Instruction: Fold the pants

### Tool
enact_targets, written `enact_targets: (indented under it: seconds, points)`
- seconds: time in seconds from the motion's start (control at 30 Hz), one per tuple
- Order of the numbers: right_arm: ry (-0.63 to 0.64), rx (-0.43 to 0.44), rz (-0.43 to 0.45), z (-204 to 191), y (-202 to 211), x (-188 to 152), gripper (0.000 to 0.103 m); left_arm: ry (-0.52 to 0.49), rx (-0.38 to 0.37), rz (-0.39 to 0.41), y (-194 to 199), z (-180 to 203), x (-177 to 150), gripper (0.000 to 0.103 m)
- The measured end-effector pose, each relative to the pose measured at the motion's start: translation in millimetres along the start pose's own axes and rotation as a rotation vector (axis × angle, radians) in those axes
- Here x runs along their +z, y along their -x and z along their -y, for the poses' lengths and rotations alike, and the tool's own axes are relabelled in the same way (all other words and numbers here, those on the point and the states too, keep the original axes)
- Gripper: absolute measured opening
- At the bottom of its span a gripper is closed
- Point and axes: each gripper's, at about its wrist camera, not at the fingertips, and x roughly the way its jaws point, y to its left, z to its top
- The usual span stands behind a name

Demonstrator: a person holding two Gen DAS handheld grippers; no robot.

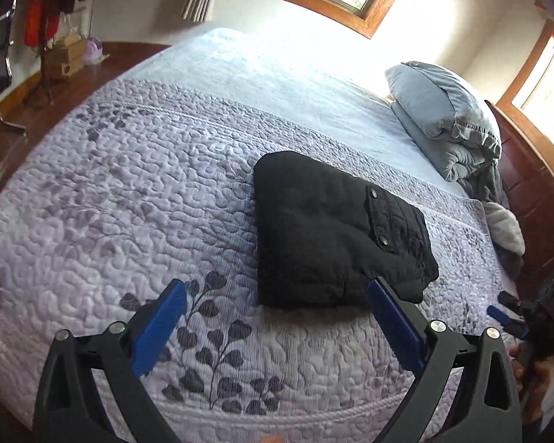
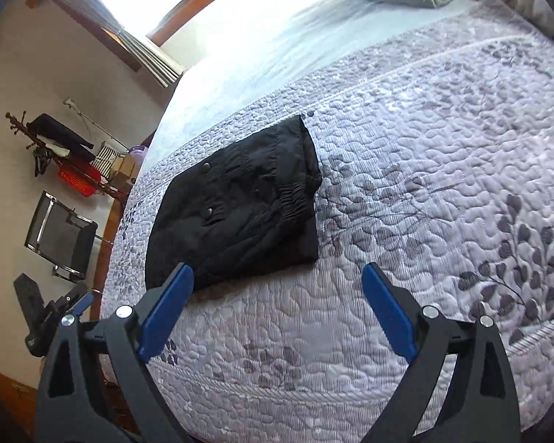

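Note:
The black pants (image 1: 332, 232) lie folded into a compact rectangle on the quilted lilac bedspread (image 1: 129, 203); two snap buttons and the elastic waistband show on top. My left gripper (image 1: 277, 291) is open and empty, hovering just in front of the pants' near edge. My right gripper (image 2: 277, 277) is open and empty, held above the bed with the folded pants (image 2: 240, 199) ahead and to its left. The right gripper also shows at the right edge of the left wrist view (image 1: 505, 306), and the left gripper at the left edge of the right wrist view (image 2: 61, 302).
A grey-blue pillow and bunched blanket (image 1: 446, 118) lie at the head of the bed by the wooden headboard (image 1: 527, 184). A coat rack with clothes (image 2: 55, 144) and a black chair (image 2: 61, 236) stand on the wooden floor beyond the bed.

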Motion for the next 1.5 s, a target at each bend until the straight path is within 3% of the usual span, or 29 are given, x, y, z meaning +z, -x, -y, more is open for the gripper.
enact_targets:
  seconds: [0.1, 0.23, 0.43, 0.67, 0.77, 0.9, 1.07, 1.27, 1.5]
  points:
    - [0.081, -0.073, 0.094, -40, 50, -30, 0.096, -0.061, 0.043, 0.044, 47, 20, -22, 0.099]
    - [0.178, -0.143, 0.208, -81, 114, -70, 0.100, -0.084, 0.043, 0.118, 109, 41, -49, 0.099]
    - [0.301, -0.218, 0.283, -131, 185, -121, 0.100, -0.135, 0.098, 0.189, 187, 75, -90, 0.099]
    - [0.370, -0.267, 0.358, -167, 244, -169, 0.100, -0.151, 0.075, 0.232, 256, 106, -128, 0.099]
    - [0.391, -0.280, 0.370, -178, 260, -187, 0.100, -0.172, 0.101, 0.234, 274, 115, -144, 0.099]
    - [0.414, -0.280, 0.391, -188, 278, -209, 0.100, -0.164, 0.048, 0.225, 294, 121, -165, 0.099]
    - [0.439, -0.266, 0.400, -198, 287, -228, 0.100, -0.195, 0.031, 0.216, 308, 128, -187, 0.099]
    - [0.447, -0.258, 0.398, -205, 288, -243, 0.100, -0.198, 0.041, 0.241, 321, 128, -199, 0.099]
    - [0.454, -0.255, 0.411, -211, 289, -250, 0.100, -0.193, -0.001, 0.234, 323, 122, -198, 0.099]
